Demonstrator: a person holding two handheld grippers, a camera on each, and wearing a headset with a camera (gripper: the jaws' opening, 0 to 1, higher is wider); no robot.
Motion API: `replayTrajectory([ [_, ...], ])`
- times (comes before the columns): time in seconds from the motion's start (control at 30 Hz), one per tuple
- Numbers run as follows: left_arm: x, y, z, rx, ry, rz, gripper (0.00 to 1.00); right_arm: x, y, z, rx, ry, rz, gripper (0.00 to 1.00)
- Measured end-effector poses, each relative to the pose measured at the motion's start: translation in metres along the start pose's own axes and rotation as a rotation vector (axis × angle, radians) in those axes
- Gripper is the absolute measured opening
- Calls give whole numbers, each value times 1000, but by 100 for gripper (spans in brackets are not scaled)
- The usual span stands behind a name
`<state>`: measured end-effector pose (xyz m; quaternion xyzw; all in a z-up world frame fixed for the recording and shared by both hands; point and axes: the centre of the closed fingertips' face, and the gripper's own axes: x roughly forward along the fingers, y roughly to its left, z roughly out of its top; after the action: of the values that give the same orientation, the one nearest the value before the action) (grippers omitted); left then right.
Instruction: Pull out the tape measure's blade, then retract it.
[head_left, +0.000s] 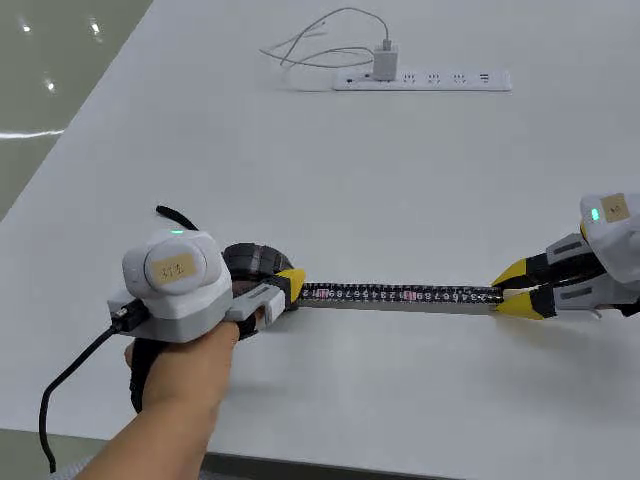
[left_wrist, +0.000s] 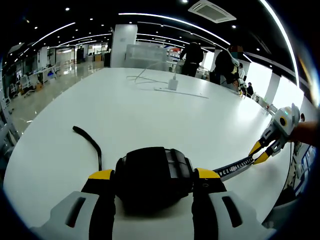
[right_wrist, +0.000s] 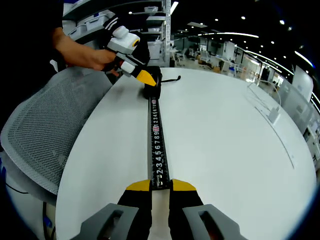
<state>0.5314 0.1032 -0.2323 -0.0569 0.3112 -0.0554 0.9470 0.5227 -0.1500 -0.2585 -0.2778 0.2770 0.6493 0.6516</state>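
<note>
A black tape measure case (left_wrist: 152, 175) sits on the white table (head_left: 330, 180), and my left gripper (left_wrist: 154, 174) is shut on it with a yellow-tipped finger on either side. In the head view the case (head_left: 255, 265) lies at the lower left with the left gripper (head_left: 285, 290) on it. Its dark numbered blade (head_left: 400, 294) runs out flat to the right. My right gripper (head_left: 512, 290) is shut on the blade's end. In the right gripper view the blade (right_wrist: 156, 142) stretches away from the right gripper (right_wrist: 160, 186) to the case (right_wrist: 152, 85).
A black wrist strap (left_wrist: 90, 142) trails from the case on the table. A white power strip (head_left: 420, 79) with a charger and white cable (head_left: 325, 45) lies at the far side. A grey mesh chair (right_wrist: 47, 135) stands beside the table edge. People stand in the background (left_wrist: 192, 57).
</note>
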Motion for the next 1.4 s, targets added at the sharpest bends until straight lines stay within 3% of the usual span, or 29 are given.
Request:
replayTrajectory([
  [0.4,0,1,0,8,-2,0,56,20,2,23,-10,-25,18,7],
  [1.4,1,2,0,1,-10,-4,56,40,7,52,-27,-54,30,7],
])
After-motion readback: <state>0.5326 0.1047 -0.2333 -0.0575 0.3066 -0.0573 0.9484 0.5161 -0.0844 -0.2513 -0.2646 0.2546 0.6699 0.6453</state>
